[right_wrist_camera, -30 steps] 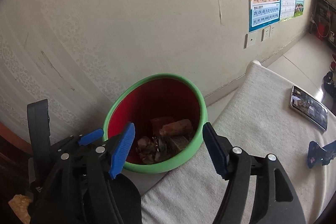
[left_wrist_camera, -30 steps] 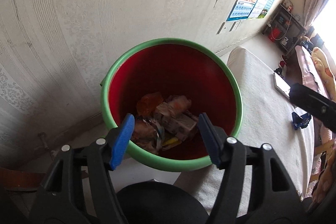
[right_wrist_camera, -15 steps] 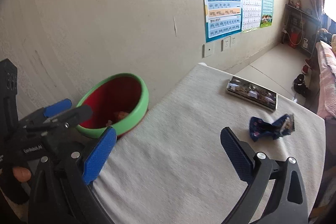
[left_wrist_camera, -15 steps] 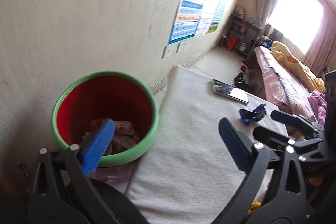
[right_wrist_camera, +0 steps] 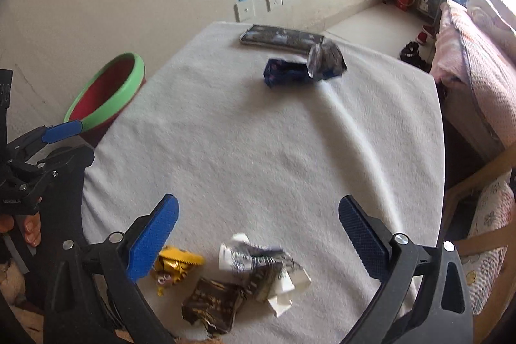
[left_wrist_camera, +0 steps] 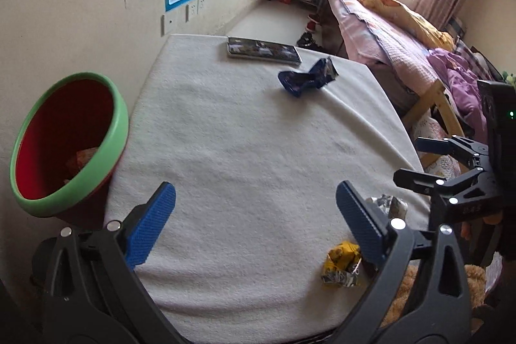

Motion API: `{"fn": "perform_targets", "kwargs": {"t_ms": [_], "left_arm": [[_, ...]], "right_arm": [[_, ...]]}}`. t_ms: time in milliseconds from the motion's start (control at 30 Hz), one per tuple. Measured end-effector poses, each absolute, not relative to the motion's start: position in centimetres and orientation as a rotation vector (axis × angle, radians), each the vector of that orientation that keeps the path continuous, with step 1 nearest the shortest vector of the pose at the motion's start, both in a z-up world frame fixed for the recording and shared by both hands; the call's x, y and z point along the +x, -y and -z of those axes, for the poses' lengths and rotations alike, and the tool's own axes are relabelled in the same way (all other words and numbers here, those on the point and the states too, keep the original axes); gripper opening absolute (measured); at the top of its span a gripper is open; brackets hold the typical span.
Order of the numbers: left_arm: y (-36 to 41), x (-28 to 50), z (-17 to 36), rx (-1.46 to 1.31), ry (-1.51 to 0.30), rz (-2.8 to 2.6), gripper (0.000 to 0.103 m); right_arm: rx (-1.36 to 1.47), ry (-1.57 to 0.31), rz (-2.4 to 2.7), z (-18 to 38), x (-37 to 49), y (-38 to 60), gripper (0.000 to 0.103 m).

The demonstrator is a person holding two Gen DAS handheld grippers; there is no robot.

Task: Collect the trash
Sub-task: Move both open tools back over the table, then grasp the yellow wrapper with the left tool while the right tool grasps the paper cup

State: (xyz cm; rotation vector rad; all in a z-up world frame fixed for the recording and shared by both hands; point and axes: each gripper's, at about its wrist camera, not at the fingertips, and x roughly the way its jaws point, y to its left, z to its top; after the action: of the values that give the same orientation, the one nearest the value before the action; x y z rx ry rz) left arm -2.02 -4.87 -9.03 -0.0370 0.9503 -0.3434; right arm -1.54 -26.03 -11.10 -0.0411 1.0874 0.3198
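Leftmost, the bin (left_wrist_camera: 69, 139) sits against the table (left_wrist_camera: 245, 150) edge, so trash drops straight in. Both grippers, left (left_wrist_camera: 256, 223) and right (right_wrist_camera: 258, 234), hang spread wide and empty, probably freed for another pick. Wrappers (right_wrist_camera: 254, 273) lie under the right gripper; a blue wrapper (right_wrist_camera: 300, 68) farther off.

Table (right_wrist_camera: 258, 134) middle bare; phone (right_wrist_camera: 280, 36), blue wrapper (right_wrist_camera: 300, 68) far end; bin (left_wrist_camera: 67, 141) left edge.

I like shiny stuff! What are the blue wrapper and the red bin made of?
Blue wrapper: probably foil-lined plastic film; it is crumpled and its inside glints silver. Red bin: looks like smooth moulded plastic with a green rim.
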Motion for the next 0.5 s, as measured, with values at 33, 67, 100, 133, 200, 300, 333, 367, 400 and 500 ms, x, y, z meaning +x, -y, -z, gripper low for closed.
{"fn": "perform_targets", "kwargs": {"t_ms": [33, 67, 100, 133, 200, 300, 333, 367, 400, 500], "left_arm": [[5.6, -2.2, 9.4, -0.016, -0.963, 0.365, 0.097], [6.3, -2.5, 9.7, 0.007, -0.979, 0.392, 0.097], [7.0, -2.8, 10.1, 0.031, -0.990, 0.415, 0.097], [7.5, -3.1, 10.3, 0.046, -0.995, 0.434, 0.097], [8.7, -3.8, 10.8, 0.078, -1.015, 0.491, 0.097], [10.0, -4.5, 11.8, 0.107, -1.069, 0.573, 0.097], [10.5, -4.8, 12.3, 0.120, -1.101, 0.605, 0.097], [10.9, -5.0, 12.7, 0.126, -1.123, 0.627, 0.097], [11.3, -5.3, 13.3, 0.134, -1.149, 0.652, 0.097], [12.4, -6.0, 14.5, 0.162, -1.201, 0.692, 0.097]], "right_arm": [[-0.038, -1.111, -0.320, 11.5, -1.9, 26.3, 0.096], [-0.040, -1.134, -0.318, 12.0, -2.1, 26.5, 0.096], [-0.044, -1.153, -0.316, 12.3, -2.3, 26.6, 0.096], [-0.046, -1.167, -0.317, 12.7, -2.5, 26.7, 0.096], [-0.034, -1.199, -0.327, 13.3, -2.9, 26.6, 0.096], [-0.007, -1.261, -0.341, 14.6, -3.0, 26.5, 0.096], [-0.007, -1.273, -0.337, 15.0, -3.1, 26.4, 0.096], [-0.006, -1.285, -0.328, 15.3, -3.1, 26.4, 0.096], [0.002, -1.293, -0.321, 15.5, -3.1, 26.5, 0.096], [0.053, -1.317, -0.296, 16.1, -2.8, 27.2, 0.096]]}}
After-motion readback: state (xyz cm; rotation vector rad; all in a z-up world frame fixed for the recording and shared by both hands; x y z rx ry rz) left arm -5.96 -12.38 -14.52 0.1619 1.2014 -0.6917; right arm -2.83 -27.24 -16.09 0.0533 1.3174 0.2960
